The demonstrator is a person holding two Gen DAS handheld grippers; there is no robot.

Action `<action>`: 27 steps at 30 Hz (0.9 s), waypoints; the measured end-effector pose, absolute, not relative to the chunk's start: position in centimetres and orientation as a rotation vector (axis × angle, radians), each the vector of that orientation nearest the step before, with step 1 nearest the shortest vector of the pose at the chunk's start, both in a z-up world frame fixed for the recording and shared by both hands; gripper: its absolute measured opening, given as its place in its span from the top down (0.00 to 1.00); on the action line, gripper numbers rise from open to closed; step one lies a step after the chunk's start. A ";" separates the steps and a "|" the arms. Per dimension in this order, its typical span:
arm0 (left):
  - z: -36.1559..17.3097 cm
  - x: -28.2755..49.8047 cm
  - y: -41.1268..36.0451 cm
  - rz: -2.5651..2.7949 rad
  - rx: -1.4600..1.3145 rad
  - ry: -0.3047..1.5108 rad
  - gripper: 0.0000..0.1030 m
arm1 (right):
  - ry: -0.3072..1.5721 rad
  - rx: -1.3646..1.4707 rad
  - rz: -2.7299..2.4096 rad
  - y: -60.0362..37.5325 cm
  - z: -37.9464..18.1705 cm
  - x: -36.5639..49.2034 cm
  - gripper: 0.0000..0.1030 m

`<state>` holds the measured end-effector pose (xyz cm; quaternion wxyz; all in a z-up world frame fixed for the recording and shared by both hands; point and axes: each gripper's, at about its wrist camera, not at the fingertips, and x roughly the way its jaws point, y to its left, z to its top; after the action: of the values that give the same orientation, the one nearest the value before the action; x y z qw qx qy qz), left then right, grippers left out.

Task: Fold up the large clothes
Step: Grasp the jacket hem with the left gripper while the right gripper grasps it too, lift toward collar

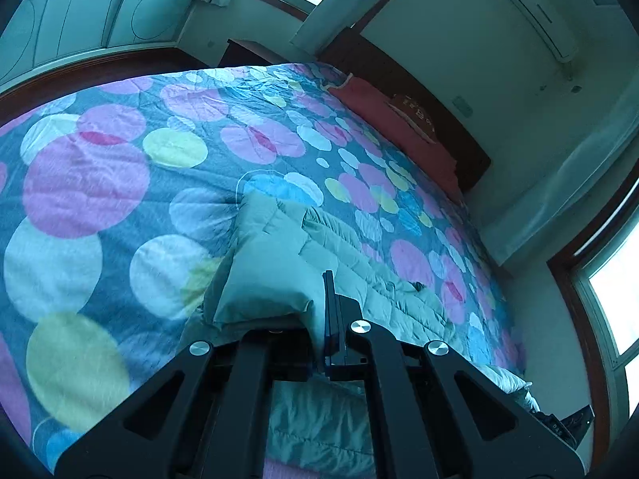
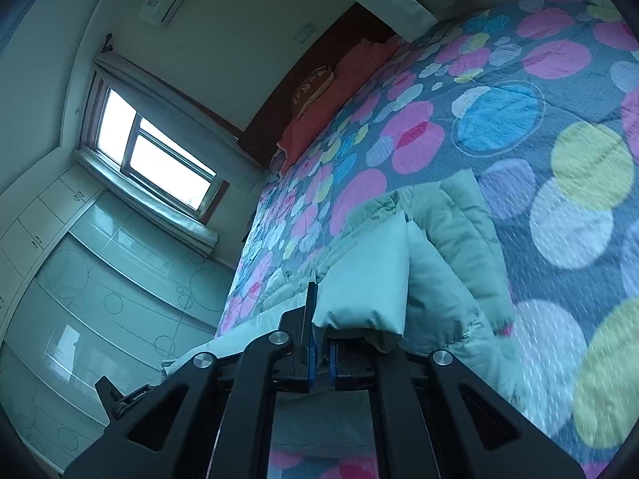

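A pale green quilted garment (image 1: 271, 263) lies on a bed cover (image 1: 100, 199) printed with coloured circles, and its near edge is lifted off the bed. My left gripper (image 1: 319, 319) is shut on a fold of that edge; the fabric drapes over its left finger and hides it. In the right wrist view the same garment (image 2: 451, 239) rises from the bed cover (image 2: 559, 199) into my right gripper (image 2: 321, 331), which is shut on another fold. Cloth hangs over its right finger. The rest of the garment trails across the bed between the two grips.
A red pillow (image 1: 383, 119) lies against the dark wooden headboard (image 1: 439, 119) at the far end of the bed. Windows (image 2: 159, 147), a glass-fronted wardrobe (image 2: 100, 287) and a wall air conditioner (image 1: 539, 16) ring the room. A black device (image 1: 571, 423) shows at the bed's edge.
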<state>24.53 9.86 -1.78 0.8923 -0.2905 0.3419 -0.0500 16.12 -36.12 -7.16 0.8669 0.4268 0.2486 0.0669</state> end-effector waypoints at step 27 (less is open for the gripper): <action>-8.3 42.6 4.3 -0.096 -0.362 0.821 0.43 | 0.724 0.795 0.031 -38.3 -12.8 33.7 0.56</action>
<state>42.58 4.30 -8.31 0.8999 -0.1751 0.3968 -0.0463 33.71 -38.30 -12.76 0.8588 0.3788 0.3447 0.0150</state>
